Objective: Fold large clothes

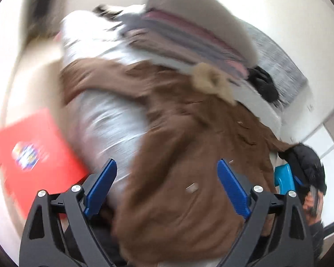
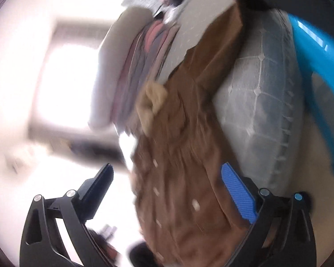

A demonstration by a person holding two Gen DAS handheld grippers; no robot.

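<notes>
A large brown coat (image 1: 184,146) with a tan fur trim (image 1: 211,80) lies spread over a bed with a pale grey-white cover (image 1: 104,120). My left gripper (image 1: 167,184) is open just above the coat's near part, its blue pads wide apart. In the right wrist view the same brown coat (image 2: 178,166) and its fur trim (image 2: 153,100) run across the bed (image 2: 256,111). My right gripper (image 2: 167,189) is open over the coat, holding nothing. Both views are motion-blurred.
A stack of folded clothes (image 1: 189,35) under a grey cushion sits at the far end of the bed, also in the right wrist view (image 2: 140,66). A red box (image 1: 35,153) lies left. A blue plastic stool (image 2: 318,77) stands beside the bed. Black items (image 1: 265,84) lie far right.
</notes>
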